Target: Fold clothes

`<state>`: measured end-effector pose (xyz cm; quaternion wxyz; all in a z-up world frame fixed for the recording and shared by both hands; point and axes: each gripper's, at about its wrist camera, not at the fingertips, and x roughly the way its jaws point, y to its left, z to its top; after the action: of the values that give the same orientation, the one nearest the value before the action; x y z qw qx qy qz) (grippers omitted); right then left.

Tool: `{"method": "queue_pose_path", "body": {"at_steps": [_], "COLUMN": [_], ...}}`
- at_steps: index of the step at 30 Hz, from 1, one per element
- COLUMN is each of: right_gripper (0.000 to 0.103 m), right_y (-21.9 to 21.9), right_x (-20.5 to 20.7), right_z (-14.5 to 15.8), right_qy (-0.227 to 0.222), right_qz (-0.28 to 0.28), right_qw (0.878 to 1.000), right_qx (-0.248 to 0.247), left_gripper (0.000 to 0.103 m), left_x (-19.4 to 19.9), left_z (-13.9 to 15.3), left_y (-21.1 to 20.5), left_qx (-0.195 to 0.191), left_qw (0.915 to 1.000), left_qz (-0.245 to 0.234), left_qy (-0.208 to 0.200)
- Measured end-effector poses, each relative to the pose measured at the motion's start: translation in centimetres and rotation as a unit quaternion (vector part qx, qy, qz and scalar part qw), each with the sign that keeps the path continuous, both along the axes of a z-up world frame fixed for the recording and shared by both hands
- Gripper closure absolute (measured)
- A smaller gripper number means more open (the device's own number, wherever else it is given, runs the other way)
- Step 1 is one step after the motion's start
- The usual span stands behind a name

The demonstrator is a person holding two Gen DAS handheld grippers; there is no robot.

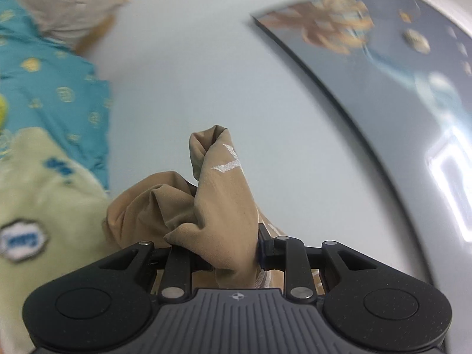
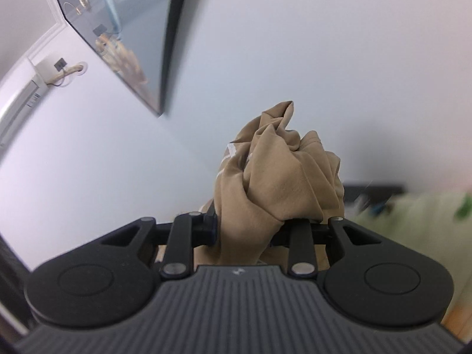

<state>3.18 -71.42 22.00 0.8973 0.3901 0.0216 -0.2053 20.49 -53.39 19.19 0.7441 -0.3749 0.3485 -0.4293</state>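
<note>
Overhead, a plain pale blue-white wall (image 1: 191, 67) fills both wrist views, carrying one dark-framed glossy picture (image 1: 383, 44) with orange-and-blue motifs; the right wrist view adds one white wall-mounted air-conditioning unit (image 2: 20, 100) with a cable at far left. Left to right in the left wrist view, three other garments are piled: one beige cloth (image 1: 65, 3), one teal fabric with gold print (image 1: 53, 82), and one pale green garment bearing a badge (image 1: 44, 206). One tan soft-knit garment with white stitching (image 1: 218, 194) is lifted off any surface. Two grippers are counted: the left gripper (image 1: 233, 253) is closed tight on a bunched fold of it, and the right gripper (image 2: 247, 230) likewise pinches a crumpled wad of the same cloth (image 2: 280, 177).
</note>
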Motion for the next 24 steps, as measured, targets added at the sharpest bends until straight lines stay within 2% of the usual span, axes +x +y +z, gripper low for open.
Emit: {"method": "queue_pose_path", "body": {"at_steps": [2, 5, 7, 9, 11, 13, 14, 16, 18, 20, 21, 22, 23, 24], "right_gripper": [0.071, 0.071, 0.071, 0.071, 0.071, 0.070, 0.070, 0.070, 0.068, 0.062, 0.053, 0.038, 0.029, 0.012], "right_y": [-0.8, 0.1, 1.6, 3.3, 4.8, 5.4, 5.6, 5.6, 5.6, 5.6, 5.9, 6.4, 6.9, 7.8], "right_x": [-0.3, -1.4, -2.2, -3.6, -4.9, -5.6, -5.8, -5.9, -5.9, -5.7, -5.7, -6.1, -6.5, -7.3], "right_z": [-2.5, -6.9, -9.9, -12.6, -14.9, -16.7, -17.4, -17.6, -17.4, -16.8, -16.2, -15.5, -14.7, -13.7], "right_qy": [0.014, 0.053, 0.075, 0.091, 0.104, 0.108, 0.109, 0.109, 0.119, 0.138, 0.153, 0.162, 0.170, 0.165], "right_qz": [-0.015, -0.023, -0.016, 0.000, 0.003, 0.005, 0.006, 0.004, 0.002, 0.000, -0.008, -0.011, -0.014, -0.015], "right_qw": [1.000, 0.998, 0.997, 0.995, 0.994, 0.994, 0.994, 0.994, 0.993, 0.990, 0.988, 0.986, 0.985, 0.986], "right_qx": [-0.017, -0.028, -0.032, -0.031, -0.025, -0.011, -0.005, -0.004, 0.006, 0.024, 0.028, 0.023, 0.018, 0.002], "left_gripper": [0.075, 0.075, 0.074, 0.074, 0.069, 0.059, 0.057, 0.048, 0.040, 0.031, 0.026, 0.021, 0.020, 0.015], "left_x": [-0.5, -1.6, -2.8, -3.9, -4.9, -5.8, -6.2, -7.1, -7.4, -8.2, -8.7, -9.2, -9.8, -10.8], "left_z": [-2.2, -6.7, -9.4, -10.8, -11.6, -12.5, -12.9, -13.8, -13.5, -11.9, -10.9, -9.7, -8.5, -7.0], "left_y": [-2.1, -2.9, -2.6, -1.9, -1.3, -0.8, -0.5, 0.1, 0.4, 0.7, 1.2, 2.0, 2.8, 3.8], "left_qx": [0.024, 0.063, 0.093, 0.117, 0.141, 0.164, 0.176, 0.199, 0.220, 0.242, 0.249, 0.253, 0.255, 0.253], "left_qw": [0.9995, 0.9969, 0.9939, 0.9912, 0.9881, 0.9843, 0.9821, 0.9772, 0.9717, 0.9648, 0.9615, 0.9579, 0.9541, 0.9506], "left_qz": [-0.018, -0.046, -0.057, -0.059, -0.061, -0.063, -0.064, -0.066, -0.070, -0.066, -0.060, -0.053, -0.046, -0.040], "left_qy": [-0.005, 0.009, 0.018, 0.015, 0.001, -0.013, -0.020, -0.033, -0.049, -0.078, -0.100, -0.125, -0.150, -0.175]}}
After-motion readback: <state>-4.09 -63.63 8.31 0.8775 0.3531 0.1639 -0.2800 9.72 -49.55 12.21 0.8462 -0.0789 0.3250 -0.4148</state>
